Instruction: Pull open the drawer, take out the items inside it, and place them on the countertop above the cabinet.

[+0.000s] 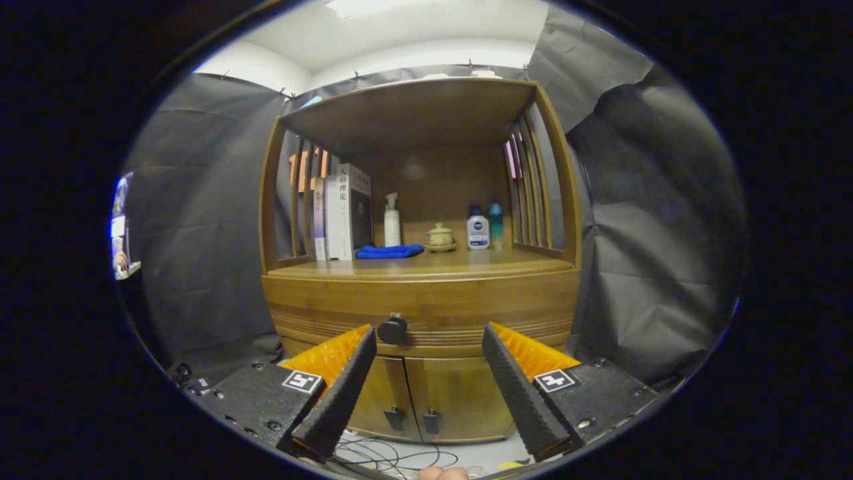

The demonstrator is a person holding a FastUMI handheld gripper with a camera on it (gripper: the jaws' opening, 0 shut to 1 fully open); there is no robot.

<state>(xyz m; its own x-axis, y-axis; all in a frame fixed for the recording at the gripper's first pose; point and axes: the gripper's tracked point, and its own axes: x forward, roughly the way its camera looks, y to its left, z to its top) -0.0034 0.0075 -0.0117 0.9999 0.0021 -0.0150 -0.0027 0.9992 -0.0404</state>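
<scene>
One wooden cabinet (420,293) w/ curved slatted sides stands against the black cloth wall, facing the camera square-on. It has one wide drawer (426,308), shut, its front a curved wood band running left-right just under the countertop (433,264); the long axis is horizontal. One round dark knob (392,329) sticks out of the drawer front toward the camera, left of centre, just ahead of the left finger's tip. Below the drawer are 2 cabinet doors (426,400), each w/ one small dark pull near the middle seam. On the countertop, from left to right: approx. 3 upright books (343,212), spines out, the biggest white one carrying vertical Chinese characters that are too small to read w/ certainty; 1 folded blue cloth (390,251) lying flat, long axis left-right; 1 white pump bottle (392,221); 1 small beige lidded pot on a saucer (440,237); 1 white bottle w/ blue cap and a round blue logo (478,229), wording not legible; 1 teal bottle (496,225) just beside it. The gripper (426,337) has its 2 fingers spread wide apart, holding nothing, tips level w/ the drawer's lower edge, not touching the wood. Each finger base carries 1 square black-white marker. Loose cables (393,457) lie on the floor between the fingers.
</scene>
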